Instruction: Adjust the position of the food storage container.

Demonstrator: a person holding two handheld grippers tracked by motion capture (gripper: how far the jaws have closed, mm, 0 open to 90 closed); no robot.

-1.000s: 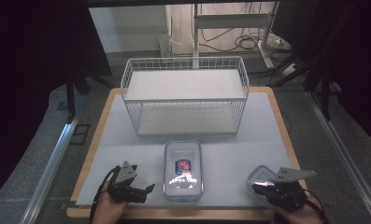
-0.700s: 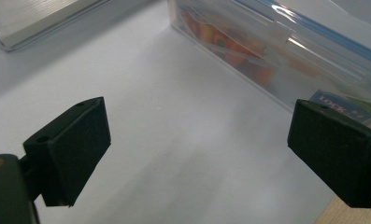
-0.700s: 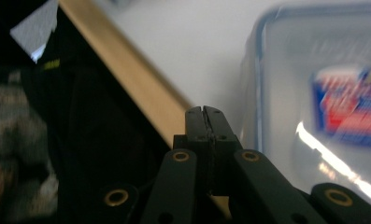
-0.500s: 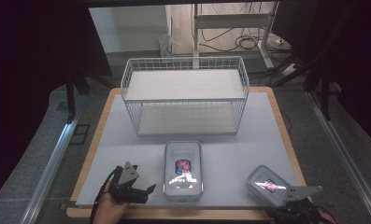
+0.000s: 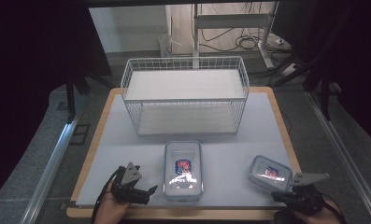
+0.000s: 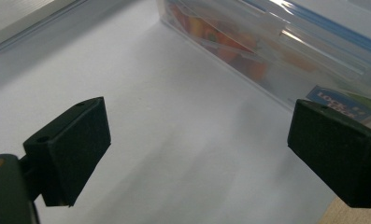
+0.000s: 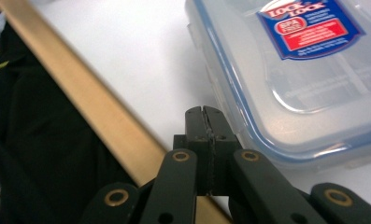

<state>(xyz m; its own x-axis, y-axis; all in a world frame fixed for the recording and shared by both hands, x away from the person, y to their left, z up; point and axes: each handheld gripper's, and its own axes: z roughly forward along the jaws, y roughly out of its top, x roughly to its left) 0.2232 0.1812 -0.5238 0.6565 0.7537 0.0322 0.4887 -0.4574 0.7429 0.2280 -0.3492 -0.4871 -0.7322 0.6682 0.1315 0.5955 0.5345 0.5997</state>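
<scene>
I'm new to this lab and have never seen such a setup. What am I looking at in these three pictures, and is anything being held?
A person sits at a table with a hand-held gripper in each hand. The high view looks down from above: the left gripper is at lower left, the right gripper at lower right. The other two pictures come from small cameras that ride on the grippers and look along their black jaws.

On the table stand a white wire basket, a large clear lidded box in the middle and a small lidded box near the right gripper.

The left gripper's jaws stand wide apart over bare table beside the large box. The right gripper's jaws are shut, with nothing between them, close to the small box's edge. Nothing is held.
</scene>
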